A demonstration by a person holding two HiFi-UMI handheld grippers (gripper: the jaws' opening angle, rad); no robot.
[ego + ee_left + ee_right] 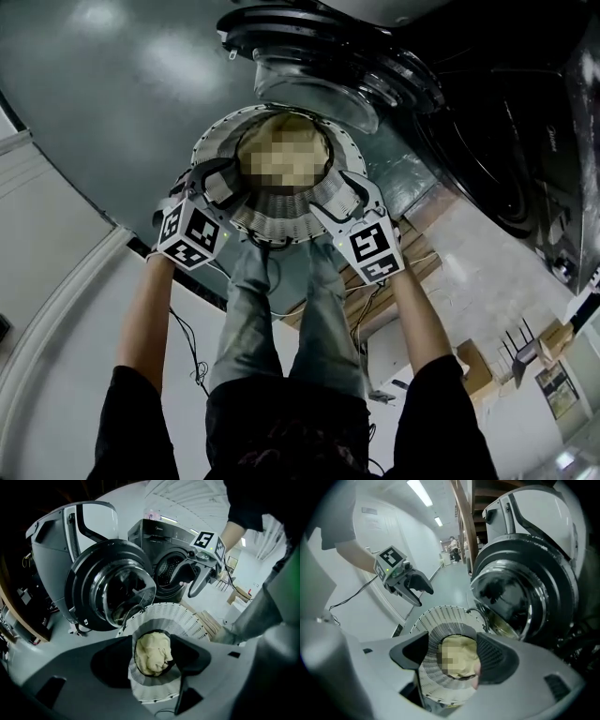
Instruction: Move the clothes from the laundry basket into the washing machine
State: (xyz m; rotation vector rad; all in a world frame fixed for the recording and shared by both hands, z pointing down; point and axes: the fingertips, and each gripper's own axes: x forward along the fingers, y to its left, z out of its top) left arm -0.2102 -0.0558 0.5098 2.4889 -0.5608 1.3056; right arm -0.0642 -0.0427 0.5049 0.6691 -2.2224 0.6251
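A round white slatted laundry basket [211,141] stands on the grey floor before my legs, with a pale yellow cloth [281,122] bunched in its bottom. My left gripper [217,185] hangs over the basket's left rim and my right gripper [342,199] over its right rim. In the left gripper view the left gripper [151,660] is open, and the cloth [152,653] and basket [173,616] show between its jaws, untouched. The right gripper [452,656] is likewise open above the cloth [459,660]. The washing machine's round glass door [328,66] stands swung open just beyond the basket.
The drum opening [171,573] of the dark front-loader lies behind the open door [110,590]. Wooden boards [412,262] and cardboard boxes [473,366] sit at the right. A black cable [192,361] trails over the floor by my left leg.
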